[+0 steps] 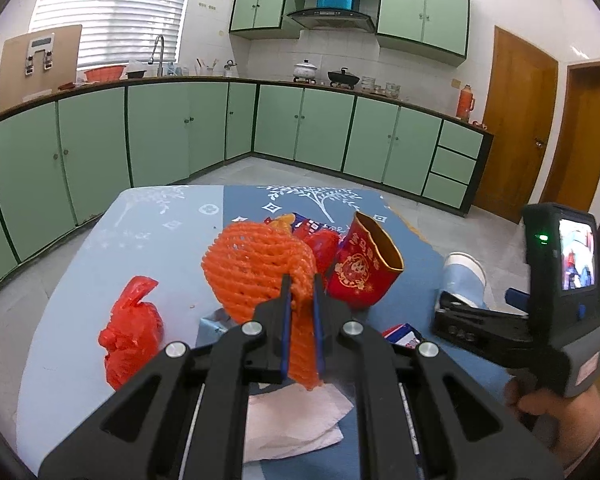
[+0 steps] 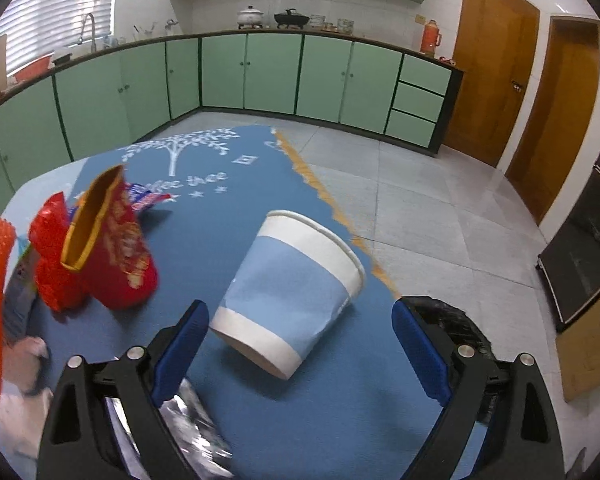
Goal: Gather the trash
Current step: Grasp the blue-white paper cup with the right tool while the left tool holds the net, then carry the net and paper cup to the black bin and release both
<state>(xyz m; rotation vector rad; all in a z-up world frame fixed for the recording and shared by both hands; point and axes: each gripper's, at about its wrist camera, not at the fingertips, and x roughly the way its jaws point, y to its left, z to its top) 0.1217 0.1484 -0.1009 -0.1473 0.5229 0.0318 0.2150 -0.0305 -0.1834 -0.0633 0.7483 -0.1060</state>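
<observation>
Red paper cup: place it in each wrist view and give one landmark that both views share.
Left wrist view: the red paper cup sits just right of centre, tilted, beside the orange foam net.
Right wrist view: red paper cup at left, blurred.
Shared landmark: the orange thermos on the counter.

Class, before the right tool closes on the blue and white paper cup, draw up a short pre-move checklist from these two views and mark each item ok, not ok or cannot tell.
1. Right tool open wide enough for the cup: ok, both blue pads stand apart.
2. Blue and white paper cup sits between the pads: ok, lying on its side, untouched.
3. Left tool has a firm hold on the orange foam net: ok, shut on it.
4. Red cup clear of the right tool's path: ok, off to the left.
5. Cup is empty: cannot tell, its mouth faces away.
6. Bin within reach: cannot tell; something black shows behind the right pad.
</observation>
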